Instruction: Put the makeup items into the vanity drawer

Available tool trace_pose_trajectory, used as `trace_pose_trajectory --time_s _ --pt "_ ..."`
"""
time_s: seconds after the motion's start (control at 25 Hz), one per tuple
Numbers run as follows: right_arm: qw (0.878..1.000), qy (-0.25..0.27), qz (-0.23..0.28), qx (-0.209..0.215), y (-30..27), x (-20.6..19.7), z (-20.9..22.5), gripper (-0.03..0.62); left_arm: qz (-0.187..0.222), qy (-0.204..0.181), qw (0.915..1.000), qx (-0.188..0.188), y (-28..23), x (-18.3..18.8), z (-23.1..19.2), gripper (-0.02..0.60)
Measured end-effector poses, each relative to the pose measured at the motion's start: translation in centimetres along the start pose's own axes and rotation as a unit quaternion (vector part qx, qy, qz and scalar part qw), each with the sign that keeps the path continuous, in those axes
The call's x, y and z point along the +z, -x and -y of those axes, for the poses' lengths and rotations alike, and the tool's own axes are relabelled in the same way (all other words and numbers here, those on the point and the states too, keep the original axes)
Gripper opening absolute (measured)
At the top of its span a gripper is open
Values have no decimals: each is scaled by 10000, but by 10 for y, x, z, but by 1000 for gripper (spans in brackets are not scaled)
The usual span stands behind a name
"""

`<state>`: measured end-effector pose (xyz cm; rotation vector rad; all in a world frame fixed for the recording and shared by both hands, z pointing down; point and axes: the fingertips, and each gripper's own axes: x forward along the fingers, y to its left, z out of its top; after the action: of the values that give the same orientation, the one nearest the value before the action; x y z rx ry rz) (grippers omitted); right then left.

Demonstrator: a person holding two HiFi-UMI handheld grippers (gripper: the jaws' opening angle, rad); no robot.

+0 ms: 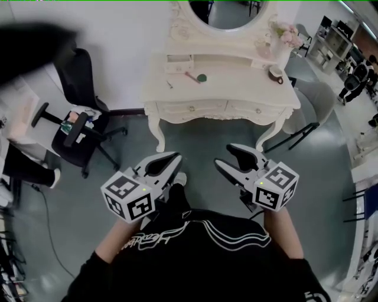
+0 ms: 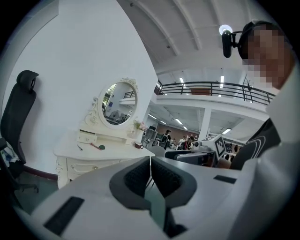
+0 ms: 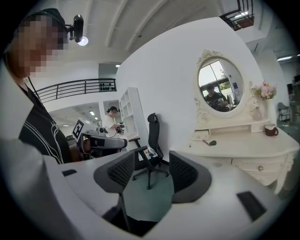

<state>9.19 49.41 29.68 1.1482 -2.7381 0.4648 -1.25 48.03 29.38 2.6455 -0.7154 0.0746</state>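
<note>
Makeup items: slim pink stick (image 1: 192,76) and small green round piece (image 1: 202,77) close side by side. Thin dark item (image 1: 169,84) a little to their left, nearer the front edge. All too small to name more closely.
Resting place: bare top of the white vanity surface (image 1: 236,82), just in front of a small drawer box (image 1: 177,62) and below the oval mirror (image 1: 227,12).
Vanity drawers: left drawer (image 1: 192,108) and right drawer (image 1: 257,110) in the front panel, each with a small knob, both closed.
Items against tongs: well apart from both. Items up on the surface, tongs low over the grey floor (image 1: 195,141) in front of it, tips toward the vanity.
Left tongs (image 1: 176,158): fully closed, dark ribbed pads (image 2: 138,176) pressed flat together, nothing between them, touching nothing.
Right tongs (image 1: 223,154): spread wide, ribbed pads (image 3: 123,171) clearly apart, only floor and a distant chair visible through the gap. Holding nothing, touching nothing.
Also on the surface: dark mug (image 1: 276,74) near the right end, pink flowers (image 1: 286,35) behind it.
Around the vanity: black office chair (image 1: 80,130) to the left, grey chair (image 1: 319,100) to the right.
</note>
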Motion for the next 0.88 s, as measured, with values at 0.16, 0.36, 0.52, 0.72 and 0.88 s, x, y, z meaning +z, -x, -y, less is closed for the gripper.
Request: trace_pose_trajectory --time_s 0.16,0.36,0.52,0.72,0.88 --pt "9999 -32 -76 -81 -45 13 37 256 -56 91 9999 -32 -23 16 -52 28" --pt "9996 -134 -200 -142 -113 37 86 282 -141 278 9995 -21 -57 45 -131 28" --pt "9992 -89 -366 -149 -171 57 126 291 -255 321 9992 -43 -87 71 -195 28" --pt "9985 -257 -464 -123 -237 77 172 291 -400 403 9984 -24 -117 96 -268 28" --pt "9975 -430 -528 -188 -281 85 208 291 -541 461 9975 24 -136 109 -320 28"
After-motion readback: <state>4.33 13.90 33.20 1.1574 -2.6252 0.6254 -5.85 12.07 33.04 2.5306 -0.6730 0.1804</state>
